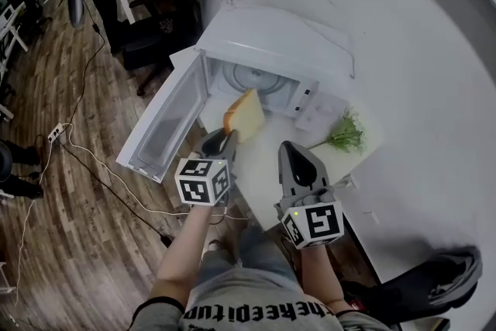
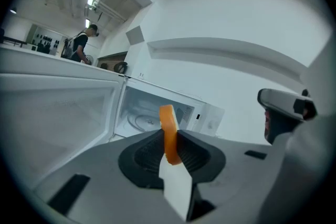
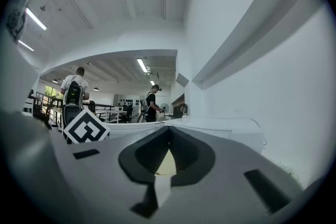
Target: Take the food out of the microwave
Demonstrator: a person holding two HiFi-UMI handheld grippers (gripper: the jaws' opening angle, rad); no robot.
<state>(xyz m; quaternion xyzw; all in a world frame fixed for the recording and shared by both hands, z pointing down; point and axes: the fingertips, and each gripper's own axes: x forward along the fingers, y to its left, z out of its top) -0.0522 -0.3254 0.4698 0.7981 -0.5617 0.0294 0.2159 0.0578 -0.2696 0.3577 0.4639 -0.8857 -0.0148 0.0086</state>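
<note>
The white tabletop point(image 1: 267, 149) carries the microwave point(image 1: 271, 50), and its door point(image 1: 167, 128) hangs wide open to the left. My left hand-held gripper point(image 1: 227, 137) is clamped on the slice of bread point(image 1: 245, 114) and holds it on edge in the air, just outside the open cavity. Beside it, my right hand-held gripper point(image 1: 288, 147) has its jaws together on nothing. A small green plant point(image 1: 346, 132) lies on the tabletop to the right of the microwave.

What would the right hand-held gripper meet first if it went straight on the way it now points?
Most likely the microwave: the right hand-held gripper points at its front on the control-panel side, just right of the open cavity. Nothing shows in between, though depth is hard to judge.
</note>
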